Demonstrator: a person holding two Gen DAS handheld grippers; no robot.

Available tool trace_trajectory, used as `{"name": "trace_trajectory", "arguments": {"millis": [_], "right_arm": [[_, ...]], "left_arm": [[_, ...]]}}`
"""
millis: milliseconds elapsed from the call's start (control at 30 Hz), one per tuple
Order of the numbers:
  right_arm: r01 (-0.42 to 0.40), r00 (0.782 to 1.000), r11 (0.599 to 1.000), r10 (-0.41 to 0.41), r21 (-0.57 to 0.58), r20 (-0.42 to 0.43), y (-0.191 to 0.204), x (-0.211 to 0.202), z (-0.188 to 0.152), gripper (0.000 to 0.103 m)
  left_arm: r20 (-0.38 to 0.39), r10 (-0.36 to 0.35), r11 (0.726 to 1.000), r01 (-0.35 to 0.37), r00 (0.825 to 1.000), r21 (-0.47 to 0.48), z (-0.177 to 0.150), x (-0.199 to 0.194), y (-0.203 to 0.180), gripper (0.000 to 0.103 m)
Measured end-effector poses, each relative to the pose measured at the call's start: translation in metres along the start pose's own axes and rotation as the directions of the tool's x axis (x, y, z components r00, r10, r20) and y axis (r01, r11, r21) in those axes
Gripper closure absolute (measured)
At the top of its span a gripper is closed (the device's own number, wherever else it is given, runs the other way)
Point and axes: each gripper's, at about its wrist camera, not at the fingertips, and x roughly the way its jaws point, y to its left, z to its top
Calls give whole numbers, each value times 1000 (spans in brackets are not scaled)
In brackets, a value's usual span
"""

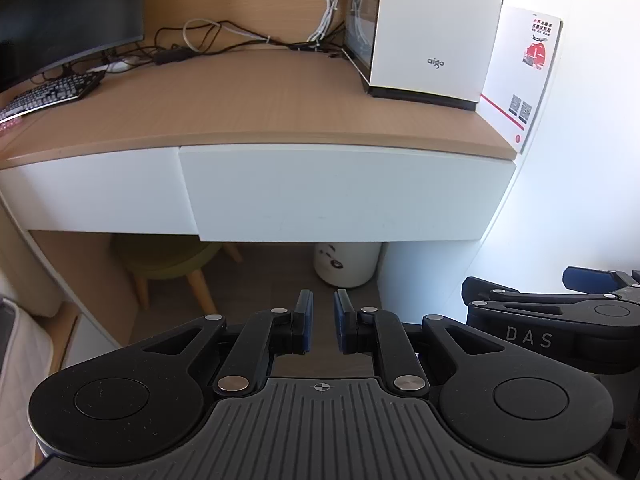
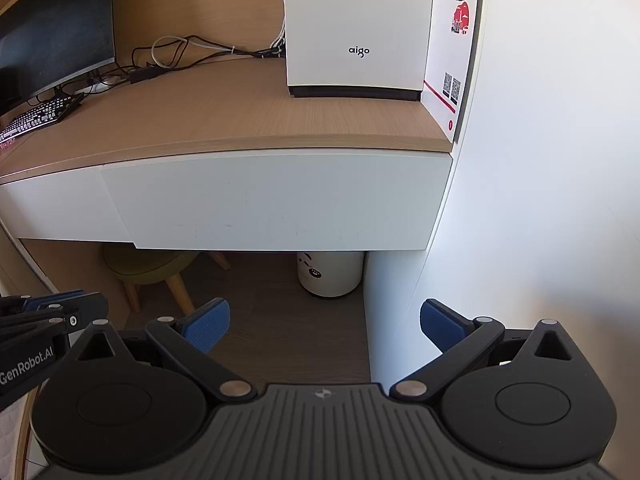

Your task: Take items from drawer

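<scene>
Drawer [image 2: 276, 200]: white front, closed, under the tabletop [image 2: 240, 120] edge at 12 o'clock from both grippers. Left gripper [image 1: 322, 322]: jaws nearly shut, holding nothing. Right gripper [image 2: 324, 324]: jaws wide apart, holding nothing. Task not begun; opening and removing the items remain, contents hidden.

White handleless drawer [image 2: 276, 200] shut flush under the tabletop [image 2: 224, 112] edge, at 12 o'clock.

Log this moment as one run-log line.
phase: approach | drawer: closed | left gripper: nearly shut, empty | right gripper: wide open, empty | contact: none
</scene>
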Motion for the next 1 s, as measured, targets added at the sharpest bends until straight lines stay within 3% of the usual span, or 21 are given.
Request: {"name": "trace_trajectory", "arguments": {"millis": [233, 267, 367, 1000], "right_arm": [[-2, 1000, 1000, 2, 0, 2, -2, 1, 1, 1], [-2, 1000, 1000, 2, 0, 2, -2, 1, 1, 1], [-1, 1000, 1000, 1, 1, 3, -2, 1, 1, 1], [-4, 1000, 1000, 4, 1, 0, -2, 0, 1, 1]], "left_arm": [[1, 15, 1000, -15, 1000, -18, 0, 0, 1, 89], [2, 74, 995, -73, 997, -65, 0, 0, 2, 89], [3, 94, 992, -93, 996, -81, 1, 0, 1, 89], [11, 101, 991, -100, 995, -88, 4, -1, -3, 89]]}}
